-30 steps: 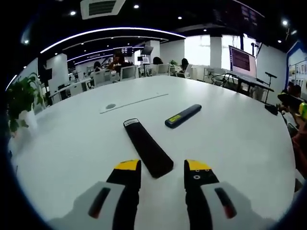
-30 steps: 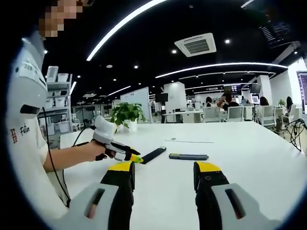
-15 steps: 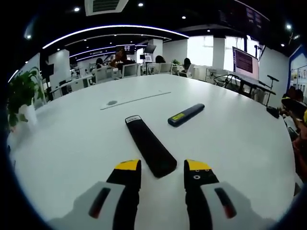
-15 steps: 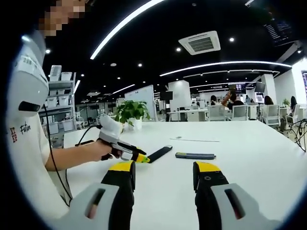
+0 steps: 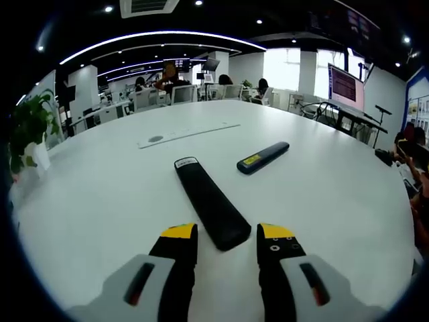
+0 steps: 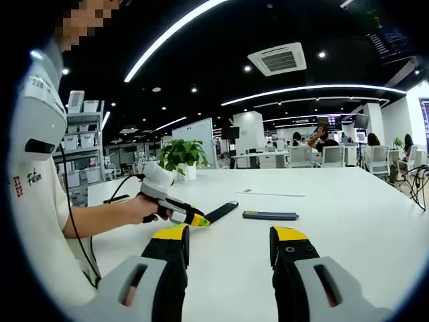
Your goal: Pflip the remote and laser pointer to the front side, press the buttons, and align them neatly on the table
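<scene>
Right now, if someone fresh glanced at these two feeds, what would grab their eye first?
Probably the long black remote lying on the white table, its near end just ahead of the open left tool. Beyond it, apart from it, lies the slimmer dark laser pointer with a yellow label. In the right gripper view, the person's hand holds the left tool low at the remote's end, while the right tool hangs open, holding nothing.

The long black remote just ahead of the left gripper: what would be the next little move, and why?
Probably ease the left gripper forward so its open jaws straddle the remote. The remote's near end lies just ahead of the yellow tips, blank side up, so it likely needs gripping and flipping.
</scene>
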